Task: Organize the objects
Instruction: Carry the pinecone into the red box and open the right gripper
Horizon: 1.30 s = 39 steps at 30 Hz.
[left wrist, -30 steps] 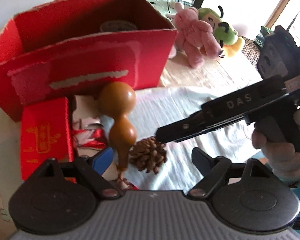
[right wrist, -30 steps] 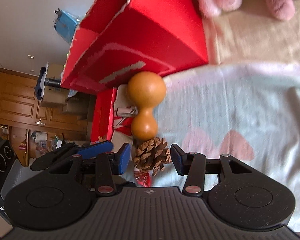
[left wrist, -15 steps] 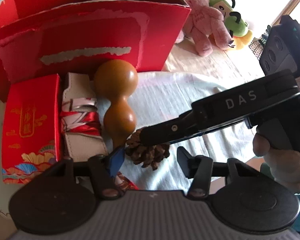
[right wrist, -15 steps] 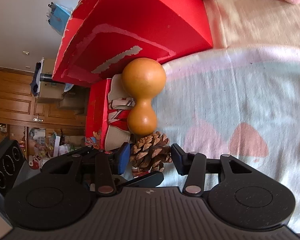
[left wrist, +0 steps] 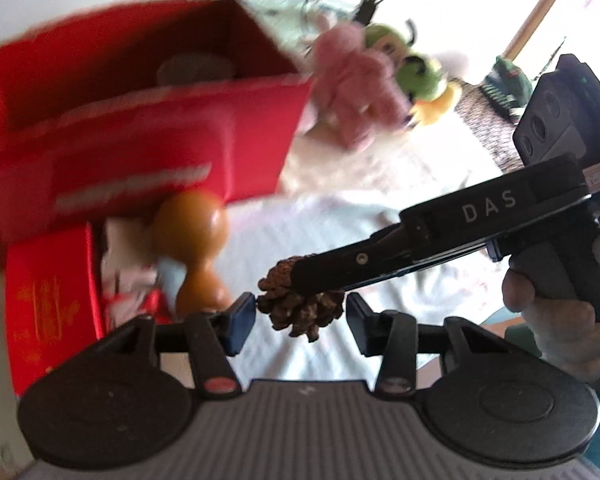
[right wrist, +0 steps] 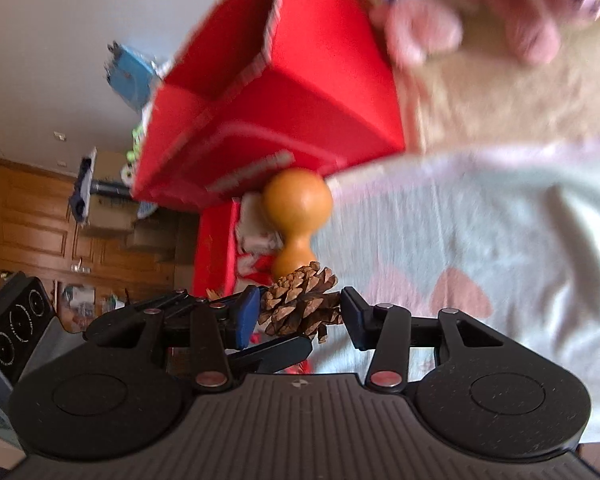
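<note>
A brown pine cone (left wrist: pixel 304 316) (right wrist: pixel 300 304) hangs just above the white cloth. My right gripper (right wrist: pixel 300 316) is shut on it and rolled on its side. In the left wrist view the right gripper (left wrist: pixel 300 280) reaches in from the right, its upper finger lying over the cone. My left gripper (left wrist: pixel 300 320) flanks the cone with both pads against its sides. One left finger (right wrist: pixel 284 350) shows below the cone. An orange gourd (left wrist: pixel 192 232) (right wrist: pixel 298 208) lies to the left, in front of the open red box (left wrist: pixel 148 152) (right wrist: pixel 300 92).
A small red box with gold print (left wrist: pixel 48 300) and a white-and-red packet (left wrist: pixel 128 248) lie left of the gourd. A pink plush (left wrist: pixel 352 80) and a green plush (left wrist: pixel 412 68) sit behind. A hand (left wrist: pixel 556 320) holds the right gripper. The cloth (right wrist: pixel 500 240) stretches right.
Both grippers have risen and pulled back with the pine cone, which has come away from the gourd. The left fingers narrowed onto the cone's sides. Both views are blurred by motion.
</note>
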### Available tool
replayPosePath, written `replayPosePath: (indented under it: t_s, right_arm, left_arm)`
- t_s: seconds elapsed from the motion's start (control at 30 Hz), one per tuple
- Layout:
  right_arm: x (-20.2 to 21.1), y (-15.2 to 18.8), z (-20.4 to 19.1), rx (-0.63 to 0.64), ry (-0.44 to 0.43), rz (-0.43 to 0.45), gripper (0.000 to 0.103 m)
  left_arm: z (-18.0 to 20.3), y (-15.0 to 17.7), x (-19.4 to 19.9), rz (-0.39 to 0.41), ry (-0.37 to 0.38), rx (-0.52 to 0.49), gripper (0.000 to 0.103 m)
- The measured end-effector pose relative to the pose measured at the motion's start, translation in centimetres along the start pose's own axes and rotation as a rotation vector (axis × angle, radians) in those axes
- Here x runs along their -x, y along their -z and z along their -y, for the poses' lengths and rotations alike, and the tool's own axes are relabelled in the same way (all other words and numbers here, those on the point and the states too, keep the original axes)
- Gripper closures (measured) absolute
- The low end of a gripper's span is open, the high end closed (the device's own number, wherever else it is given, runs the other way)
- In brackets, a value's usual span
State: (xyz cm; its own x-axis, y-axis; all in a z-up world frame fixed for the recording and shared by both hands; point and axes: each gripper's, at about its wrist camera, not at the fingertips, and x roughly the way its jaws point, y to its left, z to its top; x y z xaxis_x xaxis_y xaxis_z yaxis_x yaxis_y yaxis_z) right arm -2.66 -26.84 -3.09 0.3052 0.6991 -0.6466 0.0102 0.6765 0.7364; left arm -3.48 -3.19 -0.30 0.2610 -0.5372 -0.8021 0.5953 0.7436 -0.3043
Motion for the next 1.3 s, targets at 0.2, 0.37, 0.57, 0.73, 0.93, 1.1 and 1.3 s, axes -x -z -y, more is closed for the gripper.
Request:
replayPosePath:
  t_s: [0.2, 0.37, 0.57, 0.73, 0.93, 1.1, 1.3]
  right_arm:
    - [3.6, -1.6, -3.1, 0.067, 0.017, 0.148, 0.055]
    - [4.6, -4.2, -6.7, 0.175, 0.055, 0.242, 0.055]
    - [2.4, -7.9, -9.3, 0.297, 0.139, 0.258, 0.055]
    - [-1.1, -10.4, -10.2, 0.387, 0.244, 0.192, 0.055]
    - [-4.6, -11.9, -11.0, 0.468, 0.389, 0.082, 0.055]
    - [-6.4, -12.6, -11.2, 0.517, 0.482, 0.012, 0.055]
    - [-6.5, -12.8, -10.9, 0.510, 0.520, 0.006, 0.056]
  left_arm:
    - [1.4, -3.9, 2.4, 0.117, 0.041, -0.096, 0.057]
    - [0.3, -7.2, 4.2, 0.217, 0.071, -0.120, 0.057]
    - [-2.7, -9.7, 3.6, 0.265, 0.059, -0.106, 0.057]
    - [-6.0, -11.1, 1.3, 0.226, 0.069, -0.056, 0.057]
    - [-8.5, -11.6, -1.3, 0.148, 0.121, 0.017, 0.057]
    - [-8.8, -11.9, -3.0, 0.100, 0.134, 0.013, 0.057]
    - [-9.5, -12.0, -4.6, 0.046, 0.163, 0.033, 0.057]
